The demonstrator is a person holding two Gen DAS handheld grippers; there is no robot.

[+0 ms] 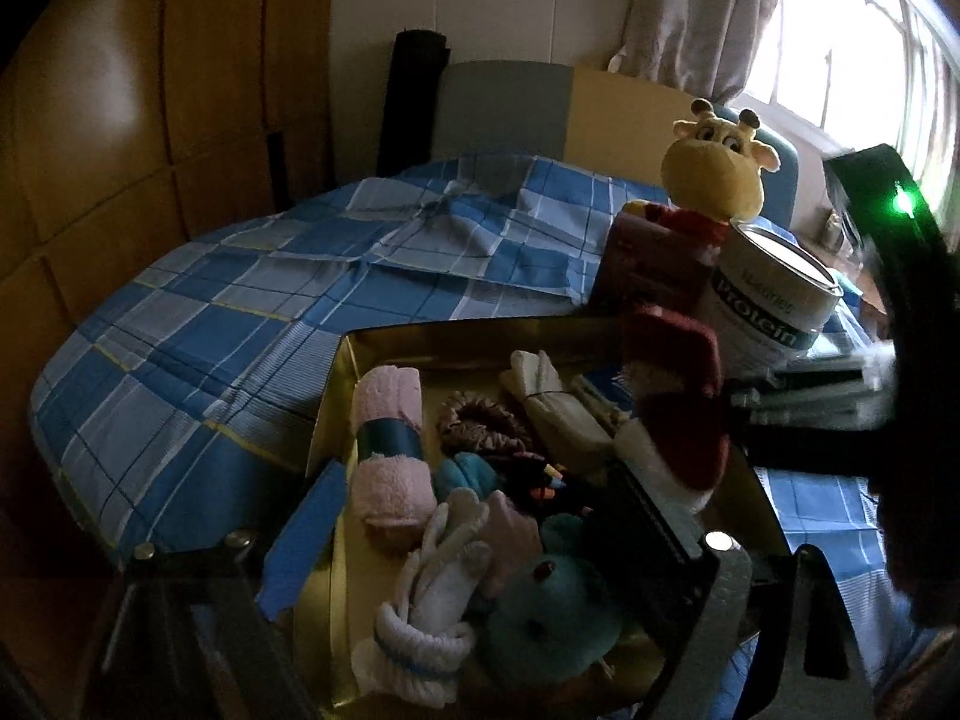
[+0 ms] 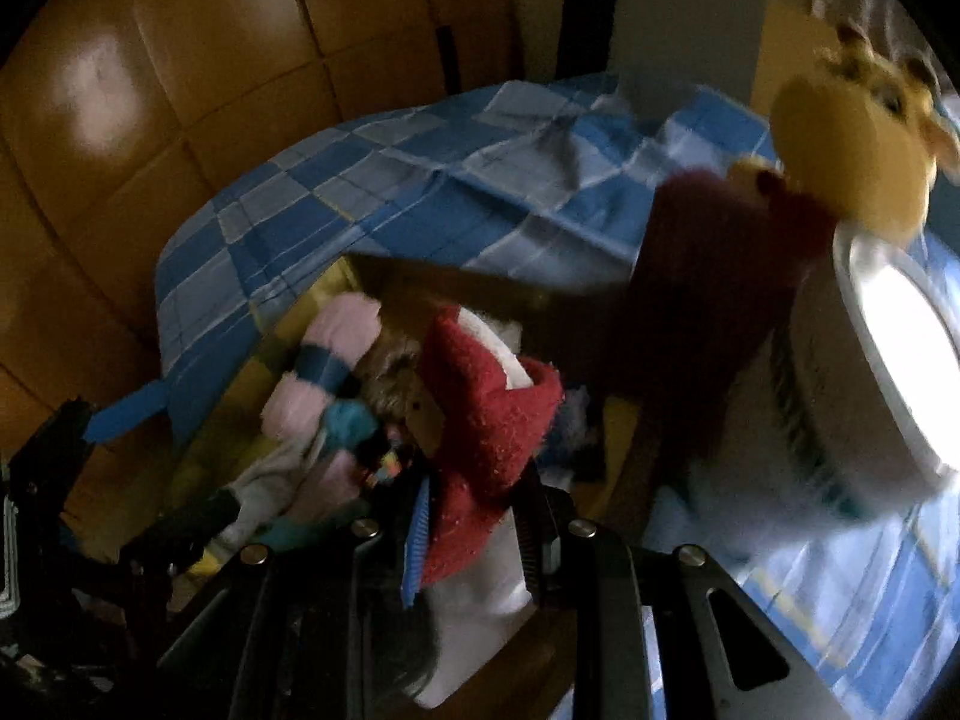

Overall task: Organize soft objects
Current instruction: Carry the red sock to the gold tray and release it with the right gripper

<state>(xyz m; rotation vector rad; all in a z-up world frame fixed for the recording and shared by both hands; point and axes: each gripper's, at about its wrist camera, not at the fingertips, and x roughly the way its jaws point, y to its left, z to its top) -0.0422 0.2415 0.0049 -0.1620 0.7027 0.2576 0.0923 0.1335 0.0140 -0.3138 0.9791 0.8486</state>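
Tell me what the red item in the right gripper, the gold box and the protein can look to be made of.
Red item: fuzzy knit or fleece with a white trim, matte and pilled; likely a Christmas sock or hat. Gold box: glossy walls reflecting light, probably foil-coated card or tin; cannot tell which. Protein can: a smooth printed wall and a bright shiny rim and top, apparently metal.

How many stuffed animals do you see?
2. A yellow giraffe sits up behind the white can on the bed. A teal plush toy lies at the near end of the gold box. More may be hidden under the pile.
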